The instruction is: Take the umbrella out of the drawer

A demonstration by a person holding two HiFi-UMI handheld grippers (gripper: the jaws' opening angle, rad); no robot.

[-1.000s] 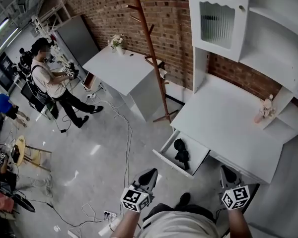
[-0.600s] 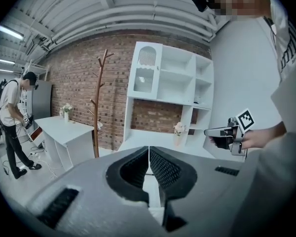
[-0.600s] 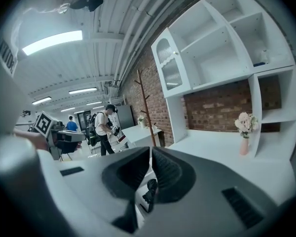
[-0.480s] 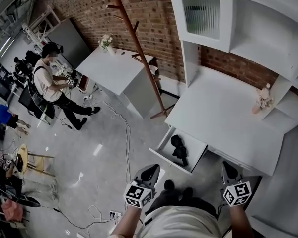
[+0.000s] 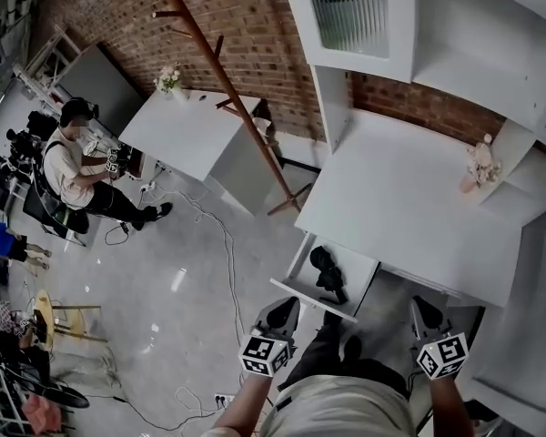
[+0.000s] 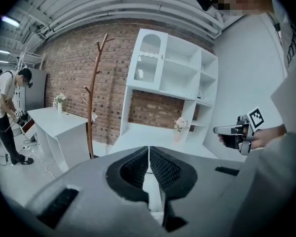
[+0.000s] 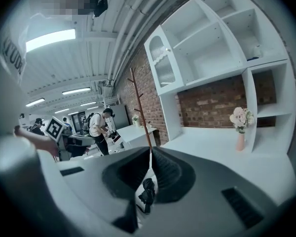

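A black folded umbrella lies in the open white drawer under the desk top. My left gripper hovers just in front of the drawer's front panel with its jaws shut and nothing in them. My right gripper is further right, in front of the desk edge, and is also shut and empty. In the right gripper view the umbrella shows through the gap below the closed tips.
The white desk carries a shelf unit and a small flower vase. A wooden coat stand and a second white table stand to the left. A person works far left. Cables trail over the floor.
Both grippers have moved forward and down toward the desk, the left one more, ending close to the drawer front. Their jaws have stayed shut. The umbrella has not moved.
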